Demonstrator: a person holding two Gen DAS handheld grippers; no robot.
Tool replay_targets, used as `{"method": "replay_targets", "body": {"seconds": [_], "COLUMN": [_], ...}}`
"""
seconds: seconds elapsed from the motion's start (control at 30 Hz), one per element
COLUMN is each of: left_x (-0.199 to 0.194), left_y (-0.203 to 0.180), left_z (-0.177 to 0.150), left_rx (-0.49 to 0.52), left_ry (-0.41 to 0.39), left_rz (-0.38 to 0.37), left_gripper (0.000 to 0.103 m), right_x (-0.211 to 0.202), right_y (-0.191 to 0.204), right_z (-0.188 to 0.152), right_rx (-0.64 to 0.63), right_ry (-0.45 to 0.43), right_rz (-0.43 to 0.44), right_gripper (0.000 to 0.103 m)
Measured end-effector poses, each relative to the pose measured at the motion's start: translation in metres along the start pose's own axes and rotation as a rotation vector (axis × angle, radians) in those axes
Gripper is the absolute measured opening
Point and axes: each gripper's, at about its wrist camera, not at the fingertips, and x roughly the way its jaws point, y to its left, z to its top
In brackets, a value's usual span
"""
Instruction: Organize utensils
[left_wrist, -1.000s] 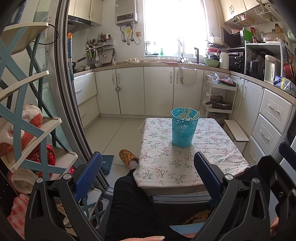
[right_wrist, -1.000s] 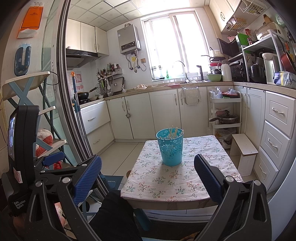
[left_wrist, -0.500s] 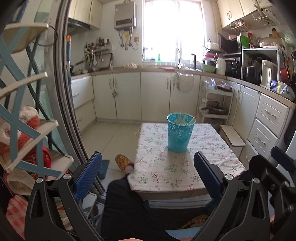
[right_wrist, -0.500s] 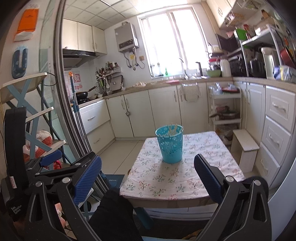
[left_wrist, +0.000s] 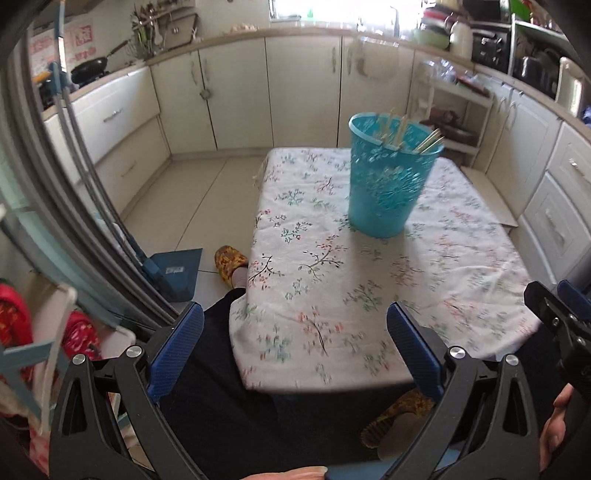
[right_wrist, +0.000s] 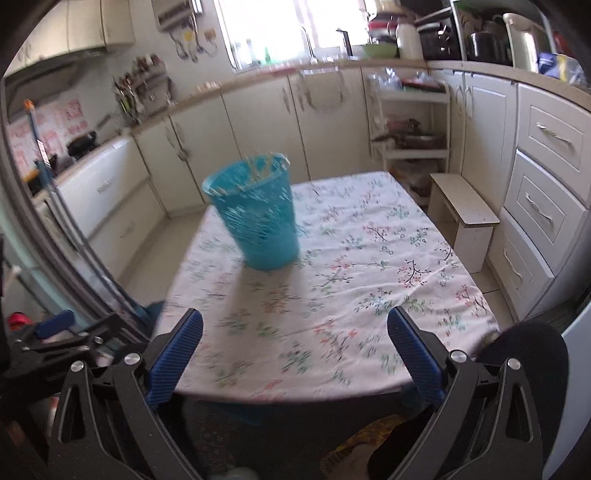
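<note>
1. Writing is failing to read anywhere: pink posters (right_wrist: 68, 112) on the wall far left of the bin are showing only blurred marks, and a small white label on the blue dustpan (left_wrist: 173, 271), on the floor left of the bin, is too small to read.
2. Bin (left_wrist: 392, 176) is standing upright on the table (left_wrist: 461, 266), toward its far end; it is turquoise plastic, tapered, with a pierced floral pattern.
3. Pale sticks (left_wrist: 400, 129), thin and straight like chopsticks, are leaning inside the bin with only their tips showing above the rim; what else the bin is holding is hidden.
4. In the right wrist view the bin (right_wrist: 256, 212) is smearing with motion blur, so its sticks are hard to make out.
5. Cloth on the table is white with small red and green floral sprigs, and its near edge is draping out of sight.
6. Left gripper (left_wrist: 294, 350) is hovering at the near table edge, well short of the bin, jaws spread wide with nothing between the ribbed blue pads (left_wrist: 177, 350).
7. Right gripper (right_wrist: 294, 352) is likewise gaping wide and empty near that edge, well short of the bin; in the left wrist view it is cut off at the right border.
8. Yellow patterned slipper (left_wrist: 229, 263) is showing on the floor left of the table, partly hidden by a dark trouser leg.
</note>
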Motion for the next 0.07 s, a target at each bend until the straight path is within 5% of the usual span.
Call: {"method": "replay_targets", "body": {"seconds": [0.07], "left_x": [0.042], "left_y": [-0.005], "left_z": [0.012], "left_rx": [0.015], "left_ry": [0.047], "left_rz": [0.008], "left_gripper": [0.095], "right_x": [0.047], "right_y": [-0.01], "right_z": [0.01], "right_rx": [-0.014], "right_ry": [0.055], "right_rz": [-0.038], "right_gripper": [0.096]}}
